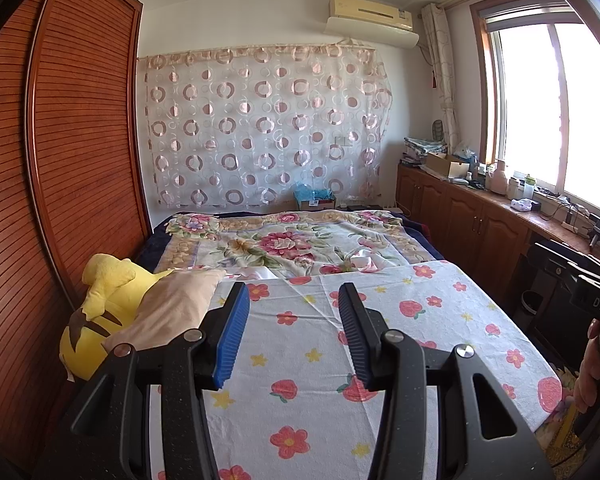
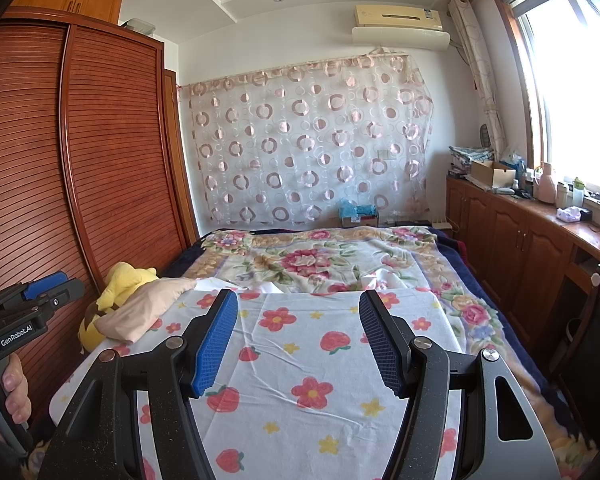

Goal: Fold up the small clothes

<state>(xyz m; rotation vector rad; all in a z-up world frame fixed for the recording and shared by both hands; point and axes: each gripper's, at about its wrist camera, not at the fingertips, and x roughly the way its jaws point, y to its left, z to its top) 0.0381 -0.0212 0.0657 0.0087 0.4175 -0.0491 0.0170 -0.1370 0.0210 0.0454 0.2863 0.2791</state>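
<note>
A white sheet printed with red flowers and strawberries lies flat on the near half of the bed. Just past its far edge, a small crumpled white and pink piece of cloth rests on the floral blanket; the right wrist view shows this cloth too. My left gripper hovers over the sheet, open with nothing between its blue pads. My right gripper hangs over the same sheet, open wider and also empty. Both are short of the crumpled cloth.
A beige cushion and a yellow plush toy sit at the bed's left edge against the slatted wooden wardrobe. Wooden cabinets with clutter on top run along the right under the window. A hand holds the left gripper's handle.
</note>
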